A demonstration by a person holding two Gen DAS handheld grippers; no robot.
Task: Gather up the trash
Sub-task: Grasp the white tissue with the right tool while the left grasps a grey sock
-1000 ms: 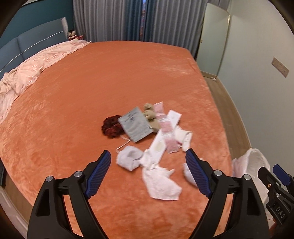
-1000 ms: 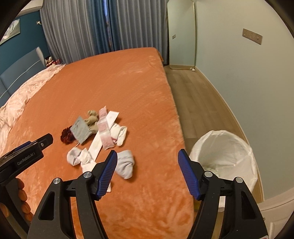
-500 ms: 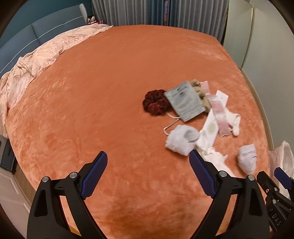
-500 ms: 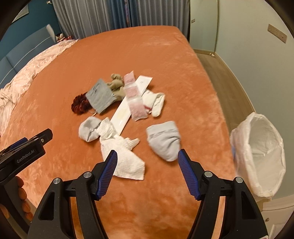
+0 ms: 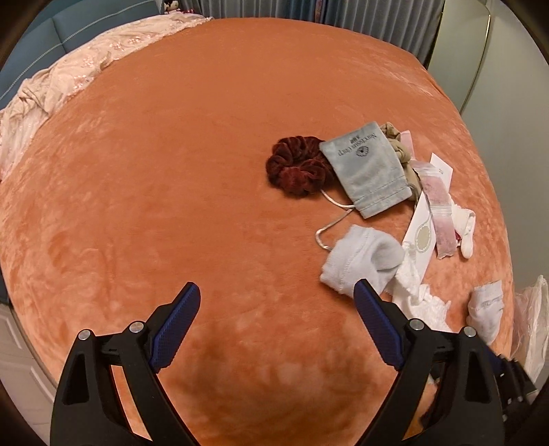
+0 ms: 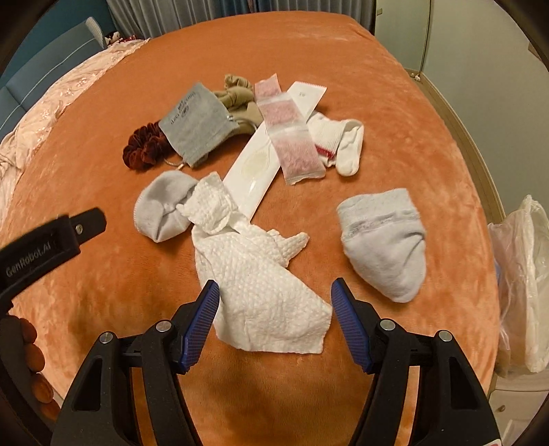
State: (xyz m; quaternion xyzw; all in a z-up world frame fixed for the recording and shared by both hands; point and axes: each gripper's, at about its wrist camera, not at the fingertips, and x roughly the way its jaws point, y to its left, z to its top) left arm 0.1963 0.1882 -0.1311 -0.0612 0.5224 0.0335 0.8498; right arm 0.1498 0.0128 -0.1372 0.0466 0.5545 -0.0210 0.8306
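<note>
On the orange blanket [image 6: 394,85] lies a heap: a crumpled white paper towel [image 6: 260,284], a pink sachet [image 6: 291,137], a long white packet [image 6: 260,161], a grey pouch [image 6: 195,123], a dark red scrunchie [image 6: 144,151] and several socks. My right gripper [image 6: 274,298] hovers just over the towel's near end. Its jaws are closing, the towel lies between them, and the pads do not press it. My left gripper [image 5: 276,302] stands open over bare blanket, its right finger [image 5: 374,319] beside a pale grey sock [image 5: 360,257]. The white-lined bin bag [image 6: 521,267] stands off the bed's right edge.
A pink quilt [image 5: 68,75] lies bunched at the far left against a blue headboard [image 5: 68,27]. Curtains hang behind the bed. Wooden floor [image 6: 456,113] and a pale wall run along the right. A hand [image 6: 31,343] holds the left gripper at the right wrist view's left edge.
Both grippers have come down closer to the bed. The right one now stands over the paper towel. The left view has swung left, leaving the heap at its right.
</note>
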